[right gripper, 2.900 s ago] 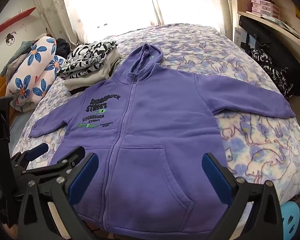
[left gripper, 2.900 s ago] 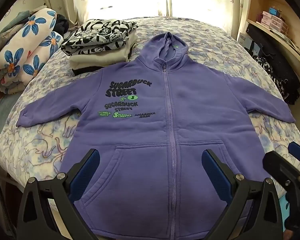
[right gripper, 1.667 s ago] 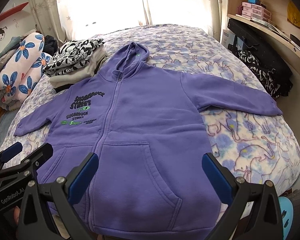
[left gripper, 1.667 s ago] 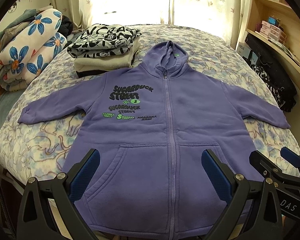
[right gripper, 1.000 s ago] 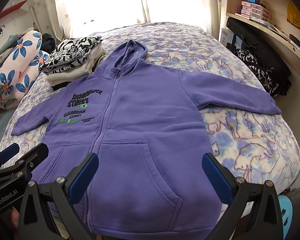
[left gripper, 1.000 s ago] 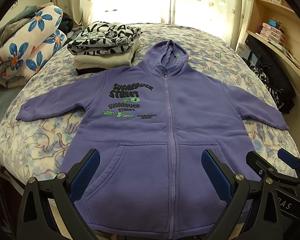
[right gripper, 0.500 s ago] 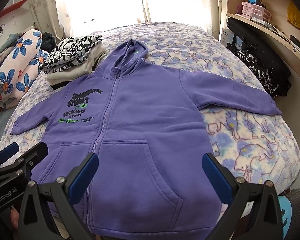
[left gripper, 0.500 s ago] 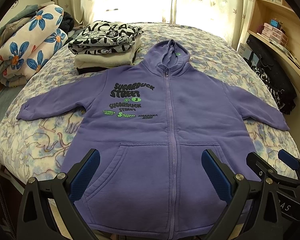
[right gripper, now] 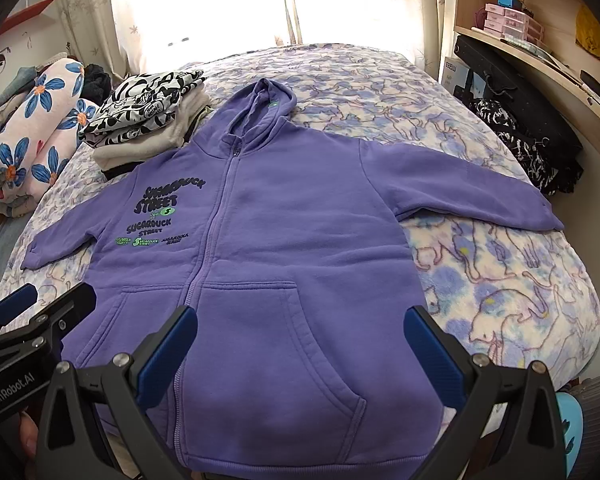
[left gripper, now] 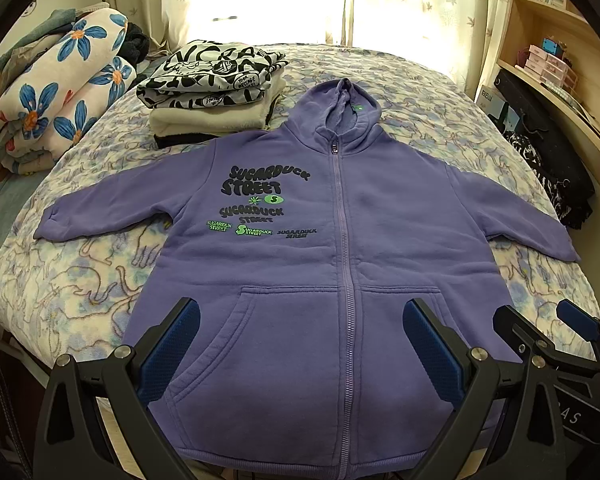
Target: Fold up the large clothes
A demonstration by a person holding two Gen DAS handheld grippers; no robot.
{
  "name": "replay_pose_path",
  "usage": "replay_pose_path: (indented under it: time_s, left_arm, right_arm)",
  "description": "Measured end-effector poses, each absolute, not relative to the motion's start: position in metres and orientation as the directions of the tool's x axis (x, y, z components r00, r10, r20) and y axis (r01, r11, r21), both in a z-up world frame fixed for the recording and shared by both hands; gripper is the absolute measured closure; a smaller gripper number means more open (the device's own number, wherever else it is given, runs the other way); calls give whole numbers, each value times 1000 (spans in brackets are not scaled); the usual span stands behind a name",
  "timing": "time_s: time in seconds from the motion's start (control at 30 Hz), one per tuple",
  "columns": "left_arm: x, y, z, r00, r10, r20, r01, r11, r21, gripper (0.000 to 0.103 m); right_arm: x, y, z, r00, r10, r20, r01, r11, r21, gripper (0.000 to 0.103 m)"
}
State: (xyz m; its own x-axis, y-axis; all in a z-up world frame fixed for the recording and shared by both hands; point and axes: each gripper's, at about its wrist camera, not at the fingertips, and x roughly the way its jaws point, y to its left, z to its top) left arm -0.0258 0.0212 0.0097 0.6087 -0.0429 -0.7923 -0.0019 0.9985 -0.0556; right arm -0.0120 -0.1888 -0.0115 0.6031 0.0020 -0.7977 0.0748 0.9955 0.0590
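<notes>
A purple zip hoodie (left gripper: 384, 232) with black and green lettering lies flat and face up on the bed, zipped, sleeves spread out, hood toward the window. It also shows in the right wrist view (right gripper: 300, 232). My left gripper (left gripper: 300, 344) is open and empty above the hem, over the left pocket and zipper. My right gripper (right gripper: 300, 344) is open and empty above the right pocket. The right gripper also shows in the left wrist view (left gripper: 540, 328), and the left gripper in the right wrist view (right gripper: 48, 304).
A stack of folded clothes (left gripper: 216, 88) sits at the bed's far left by the hood. A rolled floral blanket (left gripper: 56, 96) lies further left. The bed (left gripper: 80, 280) has a cat-pattern cover. Dark clothing (left gripper: 552, 176) and a wooden shelf (left gripper: 560, 92) are at the right.
Both grippers have drifted slightly; the view is steadier and a little closer to the hem. The hoodie has not moved. Both grippers stay open.
</notes>
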Motion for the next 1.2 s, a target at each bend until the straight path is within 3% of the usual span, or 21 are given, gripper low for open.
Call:
replay_pose_path:
  time_s: [0.83, 1.2]
  left_arm:
    - [-21, 16, 6, 586, -39, -809, 8, 999, -43, 2]
    - [2, -28, 38, 610, -111, -785, 108, 993, -56, 2]
  right_arm:
    - [-11, -191, -17, 607, 20, -795, 73, 994, 81, 0]
    - [-8, -229, 13, 686, -39, -727, 111, 993, 52, 0]
